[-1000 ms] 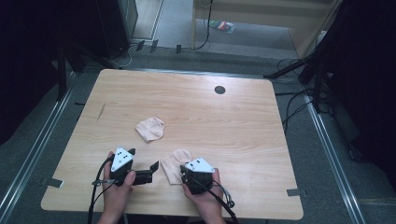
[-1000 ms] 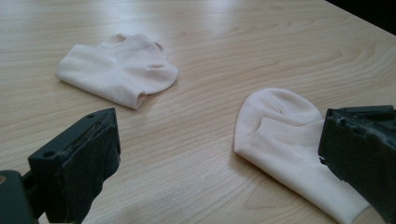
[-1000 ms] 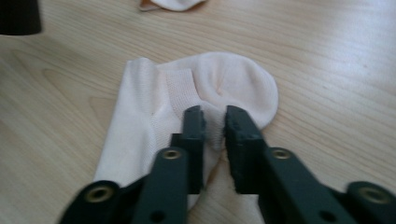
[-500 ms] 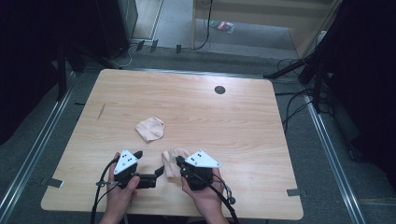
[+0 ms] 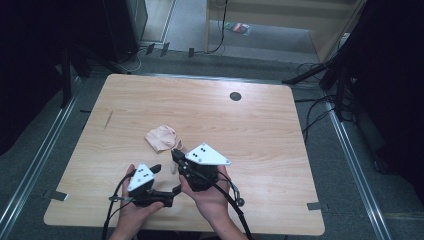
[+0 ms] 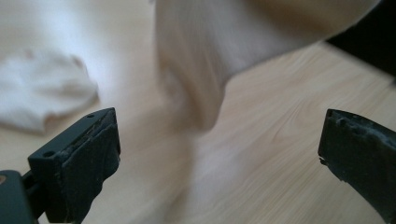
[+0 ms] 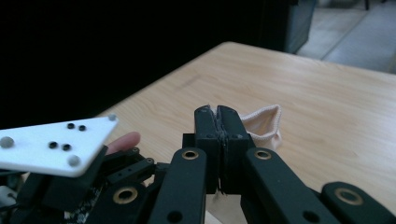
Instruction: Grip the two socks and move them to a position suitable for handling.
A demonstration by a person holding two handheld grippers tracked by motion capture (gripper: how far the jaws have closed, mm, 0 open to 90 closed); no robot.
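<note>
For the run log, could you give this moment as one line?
right tool: shut on sock | left tool: open | second sock: on table

No text, label, brand, number or sign could be read anywhere; the grey plates on the grippers bore only dots, and the table carried no markings.

Two pale peach socks are on the wooden table. One sock lies crumpled in a loose heap near the table's middle, its ribbed cuff open toward the right gripper view. The other sock hangs lifted off the surface, draping down in soft folds, its lower end near the wood.
</note>
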